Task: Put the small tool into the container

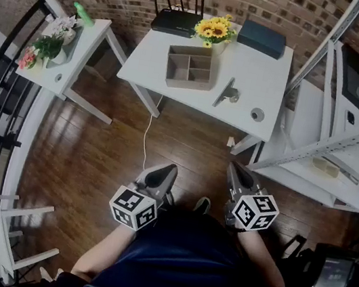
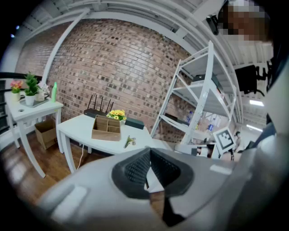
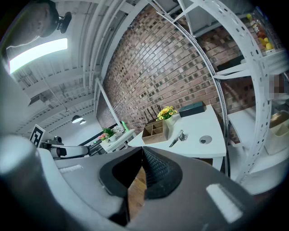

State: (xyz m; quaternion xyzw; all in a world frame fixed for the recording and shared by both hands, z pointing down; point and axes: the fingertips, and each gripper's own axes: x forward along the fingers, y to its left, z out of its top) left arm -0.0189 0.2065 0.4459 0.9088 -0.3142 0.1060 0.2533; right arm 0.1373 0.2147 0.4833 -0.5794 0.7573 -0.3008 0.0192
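I have both grippers low in front of me over the wooden floor (image 1: 95, 152), well apart from the white tabletop (image 1: 260, 78), so the step in hand is the approach. The left gripper (image 1: 168, 169) has its jaws pressed together with nothing between them. The right gripper (image 1: 233, 167) is closed and empty in the same way.

The container (image 1: 189, 83), an open wooden box with dividers, sits near the middle of the tabletop. The small tool (image 1: 226, 93) lies flat just to its right, angled and not touching it. I judge the right gripper the better one to use. I would walk in, open its jaws early, come down across the tool's narrow shaft, lift clear of the box wall and lower into a compartment.

On the far left is a side table (image 1: 64, 78) with potted plants (image 1: 52, 41) and a green bottle (image 1: 83, 14), well out of my path. A cable (image 1: 145, 142) hangs off the tabletop's front edge near where my feet will go. A router (image 1: 177, 21) and sunflowers (image 1: 213, 30) stand behind the container. A round hole (image 1: 258, 115) lies right of the tool. The shelf frame (image 1: 334, 143) crowds the right edge and may catch my elbow.
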